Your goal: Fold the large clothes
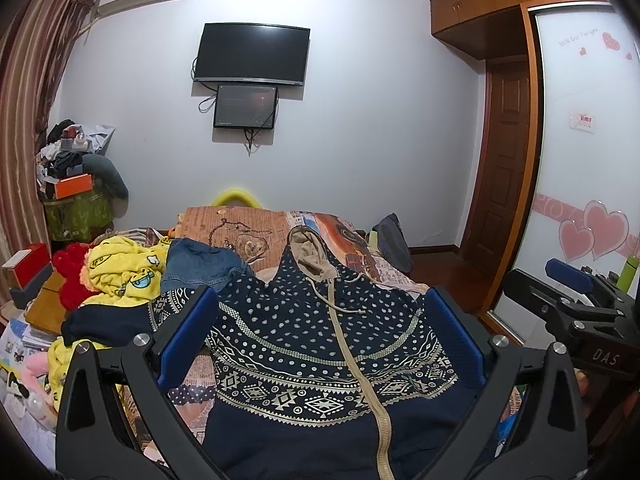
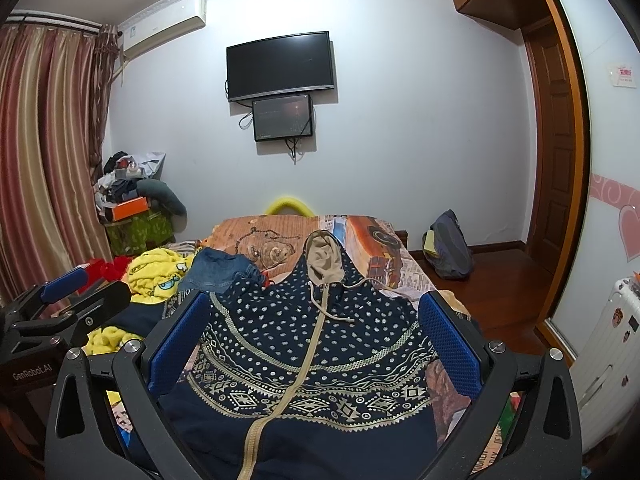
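Note:
A navy patterned hoodie point(image 1: 320, 344) with a beige zip and beige-lined hood lies front up on the bed, hood pointing away; it also shows in the right wrist view point(image 2: 312, 344). My left gripper point(image 1: 322, 312) is open and empty, held above the hoodie's chest. My right gripper point(image 2: 314, 312) is open and empty too, above the same garment. The right gripper also shows at the right edge of the left wrist view point(image 1: 576, 304), and the left gripper at the left edge of the right wrist view point(image 2: 72, 300). The hoodie's hem is hidden below the frames.
A yellow cartoon garment point(image 1: 120, 276), a red plush item point(image 1: 72, 276) and blue jeans point(image 1: 200, 264) lie heaped on the bed's left side. Boxes point(image 1: 28, 276) crowd the left floor. A dark bag point(image 2: 448, 248) sits on the wooden floor to the right. A wardrobe point(image 1: 580, 160) stands at right.

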